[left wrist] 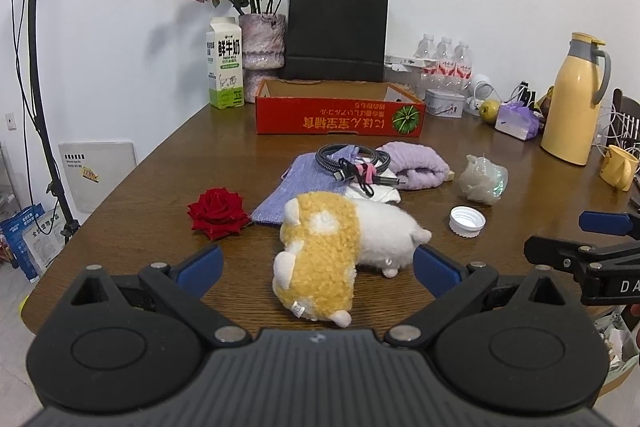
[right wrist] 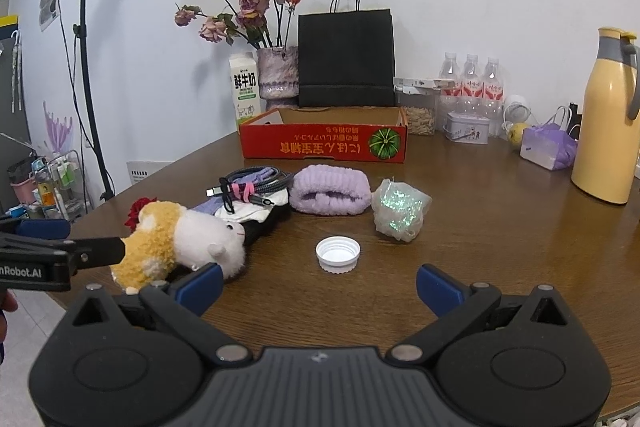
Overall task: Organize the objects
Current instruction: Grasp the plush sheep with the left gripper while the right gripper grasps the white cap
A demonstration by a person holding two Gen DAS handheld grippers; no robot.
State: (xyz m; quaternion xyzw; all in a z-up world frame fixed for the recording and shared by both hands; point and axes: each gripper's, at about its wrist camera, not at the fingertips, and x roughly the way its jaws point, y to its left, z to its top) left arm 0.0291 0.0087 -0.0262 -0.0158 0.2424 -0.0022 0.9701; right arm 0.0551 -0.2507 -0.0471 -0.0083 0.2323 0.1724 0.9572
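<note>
A yellow and white plush toy (left wrist: pixel 336 243) lies on the wooden table (left wrist: pixel 160 179), between the wide-open jaws of my left gripper (left wrist: pixel 318 269), untouched. It also shows in the right wrist view (right wrist: pixel 180 243). My right gripper (right wrist: pixel 320 285) is open and empty, just short of a white bottle cap (right wrist: pixel 338 253). A red open cardboard box (right wrist: pixel 324 143) stands behind. A coiled cable (right wrist: pixel 252 185), a purple fuzzy cloth (right wrist: pixel 330 195), a glittery wrapped bundle (right wrist: pixel 400 209), a purple knitted pouch (left wrist: pixel 296 191) and a red rose (left wrist: pixel 218 213) lie in between.
At the back stand a milk carton (left wrist: pixel 225 63), a vase of dried roses (left wrist: pixel 264 43), a black paper bag (left wrist: pixel 336 31), water bottles (right wrist: pixel 472 83) and a tin (right wrist: pixel 468 129). A yellow thermos (right wrist: pixel 608 119) and a yellow mug (left wrist: pixel 620 167) stand at the right.
</note>
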